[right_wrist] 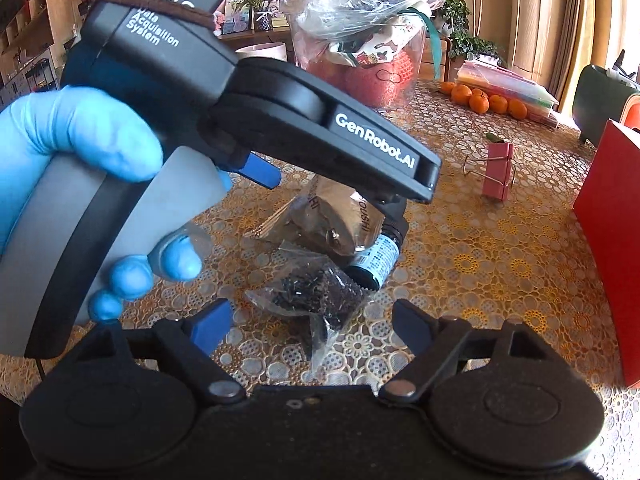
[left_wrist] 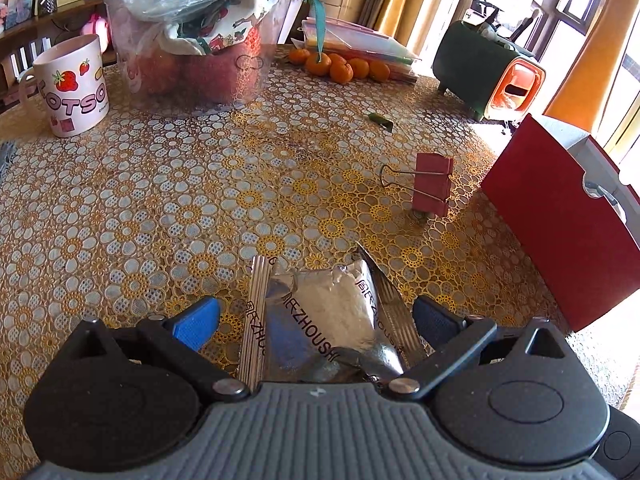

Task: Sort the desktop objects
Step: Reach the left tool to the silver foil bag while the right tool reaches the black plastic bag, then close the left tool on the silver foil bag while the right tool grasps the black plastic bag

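Observation:
A silver foil packet (left_wrist: 320, 320) lies on the flowered tablecloth between the wide-apart fingers of my left gripper (left_wrist: 316, 316), which is open around it. In the right wrist view the left gripper (right_wrist: 332, 184) hovers over the same packet (right_wrist: 340, 220), held by a blue-gloved hand. A clear bag of black screws (right_wrist: 316, 292) lies just ahead of my open right gripper (right_wrist: 312, 324). A small blue-labelled bottle (right_wrist: 376, 260) lies beside the packet. A pink binder clip (left_wrist: 434, 184) stands further right; it also shows in the right wrist view (right_wrist: 498, 174).
A red box (left_wrist: 560, 220) stands at the right edge. A strawberry mug (left_wrist: 72, 84), a clear container with a plastic bag (left_wrist: 200, 40), tangerines (left_wrist: 340, 66), a stack of folders (left_wrist: 360, 40), a green tissue holder (left_wrist: 484, 68) and a small green clip (left_wrist: 380, 120) sit farther back.

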